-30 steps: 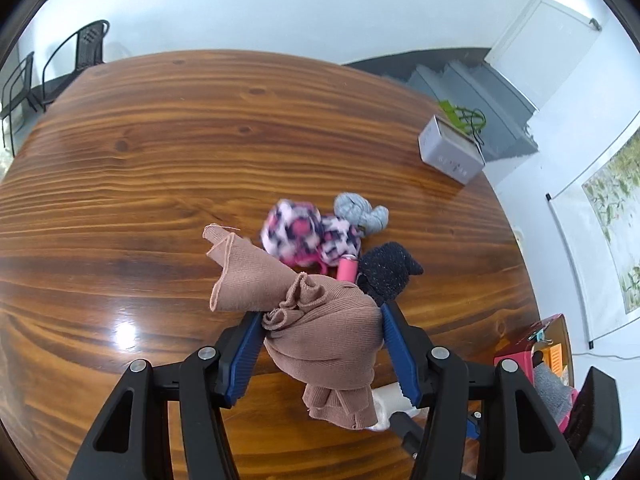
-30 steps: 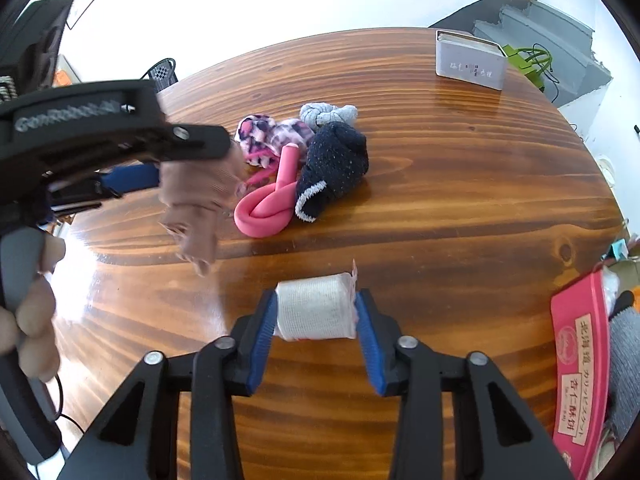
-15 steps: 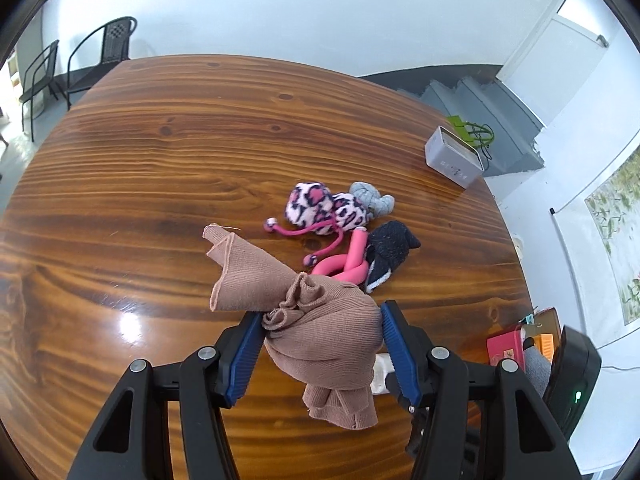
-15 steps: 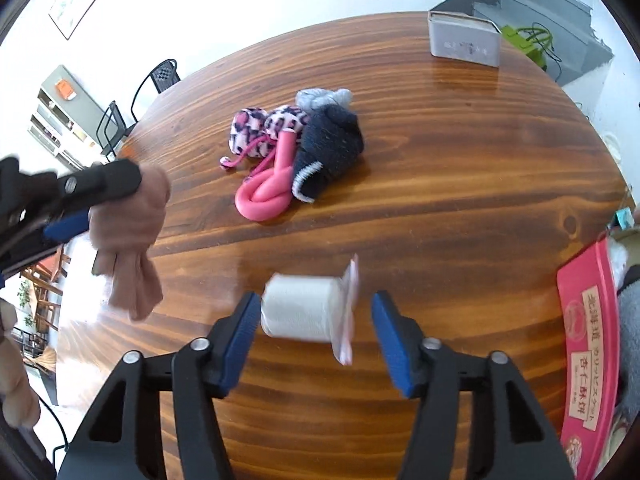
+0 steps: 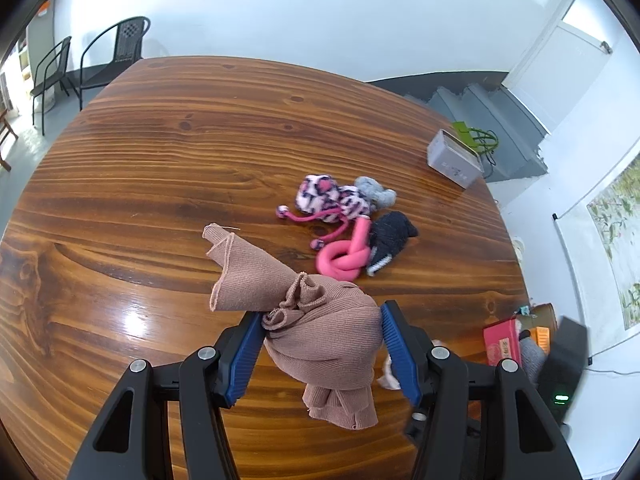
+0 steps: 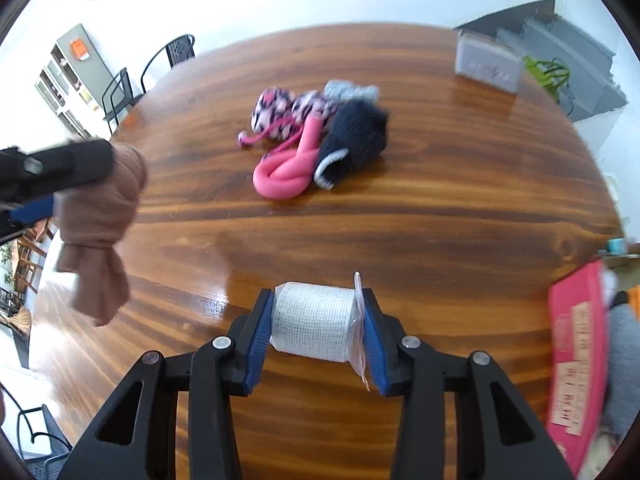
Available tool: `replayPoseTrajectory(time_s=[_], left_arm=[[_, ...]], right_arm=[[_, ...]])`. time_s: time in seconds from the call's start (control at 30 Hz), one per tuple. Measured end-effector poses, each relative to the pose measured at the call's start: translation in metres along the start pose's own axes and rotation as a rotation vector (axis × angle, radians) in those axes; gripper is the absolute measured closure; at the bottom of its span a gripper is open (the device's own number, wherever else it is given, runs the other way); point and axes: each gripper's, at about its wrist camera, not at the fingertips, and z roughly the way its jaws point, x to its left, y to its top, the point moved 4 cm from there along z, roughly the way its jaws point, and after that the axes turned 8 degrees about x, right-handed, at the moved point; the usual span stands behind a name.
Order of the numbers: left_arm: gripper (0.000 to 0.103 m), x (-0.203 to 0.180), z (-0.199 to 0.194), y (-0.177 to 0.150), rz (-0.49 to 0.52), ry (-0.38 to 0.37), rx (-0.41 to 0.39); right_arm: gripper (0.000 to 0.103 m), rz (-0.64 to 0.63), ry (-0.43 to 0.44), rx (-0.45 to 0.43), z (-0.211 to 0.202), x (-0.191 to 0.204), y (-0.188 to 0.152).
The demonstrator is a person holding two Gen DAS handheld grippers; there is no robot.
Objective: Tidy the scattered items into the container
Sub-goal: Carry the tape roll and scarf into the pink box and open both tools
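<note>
Right tongs [image 6: 318, 328] just closed on the gauze roll [image 6: 314, 326], axis crosswise; pink box [image 6: 576, 364] at 3 o'clock. Left tongs [image 5: 322, 350] clamp the brown cloth [image 5: 320, 332].

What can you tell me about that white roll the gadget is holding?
The white roll looks like woven gauze with a mesh texture, lying on its side between the blue jaws of the right gripper, which have just closed onto it. A thin clear wrapper flap sticks out at its right end. It sits low over the wooden table.
</note>
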Motion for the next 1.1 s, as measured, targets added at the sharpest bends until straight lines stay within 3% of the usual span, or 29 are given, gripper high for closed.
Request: replayPoseTrajectory(time_s=[0.2, 0.5, 0.7, 0.83, 1.1], left_arm=[[0.043, -0.053, 0.007, -0.005, 0.089, -0.046, 0.015], [0.043, -0.142, 0.016, -0.023, 0.231, -0.125, 0.041], [0.043, -0.183, 0.019, -0.039, 0.283, -0.152, 0.054], [0.043, -0.201, 0.019, -0.049, 0.300, -0.162, 0.055], [0.043, -0.215, 0.014, -0.060, 0.289, -0.150, 0.034]], right_arm=[[0.057, 0.065, -0.019, -0.107, -0.059, -0.040, -0.005], [0.057, 0.248, -0.130, -0.226, -0.138, -0.149, -0.026], [0.057, 0.372, -0.175, -0.223, -0.151, -0.220, -0.043], [0.057, 0.389, -0.191, -0.226, -0.154, -0.245, -0.043], [0.057, 0.309, -0.142, -0.189, -0.133, -0.248, -0.022]])
